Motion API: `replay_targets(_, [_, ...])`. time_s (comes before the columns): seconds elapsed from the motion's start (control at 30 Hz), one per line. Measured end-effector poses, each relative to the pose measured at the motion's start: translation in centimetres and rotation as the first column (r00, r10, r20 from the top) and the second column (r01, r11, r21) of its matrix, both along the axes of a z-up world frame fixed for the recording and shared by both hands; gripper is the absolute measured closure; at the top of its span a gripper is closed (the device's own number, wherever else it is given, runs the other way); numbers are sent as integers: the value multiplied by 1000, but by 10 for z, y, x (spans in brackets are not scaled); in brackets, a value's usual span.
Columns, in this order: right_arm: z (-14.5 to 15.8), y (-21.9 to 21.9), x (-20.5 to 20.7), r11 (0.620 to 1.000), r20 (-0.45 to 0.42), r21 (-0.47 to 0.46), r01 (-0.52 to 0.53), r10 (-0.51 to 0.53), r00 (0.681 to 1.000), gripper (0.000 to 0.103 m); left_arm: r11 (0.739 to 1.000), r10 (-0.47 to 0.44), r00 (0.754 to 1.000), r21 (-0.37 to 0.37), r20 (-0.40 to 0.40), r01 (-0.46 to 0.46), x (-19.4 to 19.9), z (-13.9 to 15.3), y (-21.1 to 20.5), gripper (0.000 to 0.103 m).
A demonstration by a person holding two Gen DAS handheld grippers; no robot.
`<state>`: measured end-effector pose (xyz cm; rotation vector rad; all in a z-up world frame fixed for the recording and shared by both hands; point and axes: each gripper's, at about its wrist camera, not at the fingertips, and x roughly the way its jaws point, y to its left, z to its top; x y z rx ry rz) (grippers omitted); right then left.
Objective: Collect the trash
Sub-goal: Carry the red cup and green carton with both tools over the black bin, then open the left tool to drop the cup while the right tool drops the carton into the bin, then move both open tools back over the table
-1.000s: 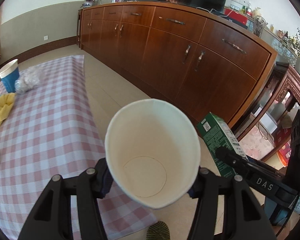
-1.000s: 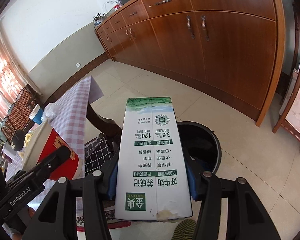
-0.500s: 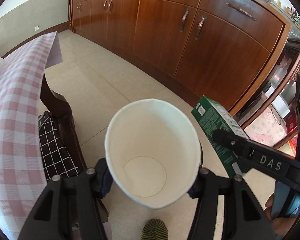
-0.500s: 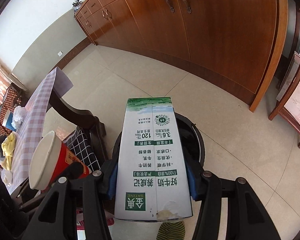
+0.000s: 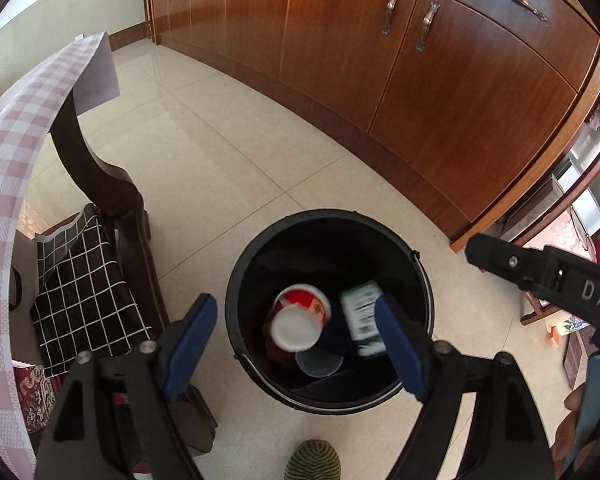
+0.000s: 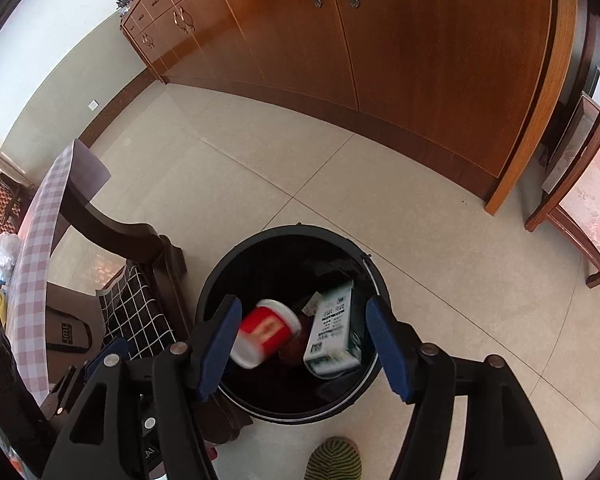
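Observation:
A black round trash bin [image 5: 244, 276] [image 6: 208, 292] stands on the tiled floor below both grippers. Inside it are a red and white paper cup [image 5: 300, 316] [image 6: 266, 330] and a green and white milk carton [image 5: 362, 316] [image 6: 332, 328], both blurred. A clear plastic lid [image 5: 319, 363] lies deeper in the bin. My left gripper [image 5: 300, 348] is open and empty above the bin. My right gripper [image 6: 306, 346] is open and empty above the bin too; its black arm shows at the right of the left wrist view [image 5: 540, 272].
A dark wooden chair with a black checked cushion [image 5: 84, 280] [image 6: 140, 312] stands just left of the bin. The table with a pink checked cloth [image 5: 4, 160] [image 6: 40, 240] is at the far left. Wooden cabinets [image 5: 420, 80] line the back. A striped slipper [image 5: 312, 460] is near the bin.
Both grippers swung down over the bin and opened. The paper cup left the left gripper and the milk carton left the right gripper; both are now in the bin.

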<state>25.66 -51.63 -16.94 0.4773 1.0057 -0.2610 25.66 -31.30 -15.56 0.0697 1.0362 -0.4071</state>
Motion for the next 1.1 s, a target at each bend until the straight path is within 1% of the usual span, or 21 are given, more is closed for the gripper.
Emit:
replay_targets(0.13, [13,-5,-17,999,50,10,52,-53,997,36,1000,-10,999,-17,43,10,-5,12,2,21])
replay_targets(0.2, [19,-6,-24,998,68,13,66,-67,995,36,999,-16,999,-27,48,17,-5,17,3,21])
replay_targets(0.3, [29,-1,-30,998,85,-7,69,-69,994,36,998,-15,999,-52,51,18,-8,28,7,21])
replay_targets(0.4, [40,4,-44,995,105,-32,94,-90,990,36,997,-21,997,-69,71,26,-14,41,10,21])
replay_targets(0.57, [60,9,-75,987,129,-61,146,-137,982,36,990,-46,995,-130,89,58,-27,66,18,21])
replay_targets(0.67, [75,15,-90,986,162,-71,151,-138,977,36,984,-52,992,-164,112,70,-35,81,28,21])
replay_targets(0.77, [91,28,-97,987,197,-87,133,-114,974,34,981,-38,989,-182,143,64,-42,98,42,21])
replay_targets(0.87, [106,47,-96,992,227,-92,83,-60,972,32,984,-3,983,-177,182,36,-46,112,63,21])
replay_targets(1.0, [117,85,-87,996,267,-87,-9,32,963,31,984,77,972,-173,222,-39,-45,128,108,21])
replay_targets(1.1, [123,119,-78,993,290,-90,-83,106,951,31,981,147,954,-159,260,-108,-47,136,146,21])
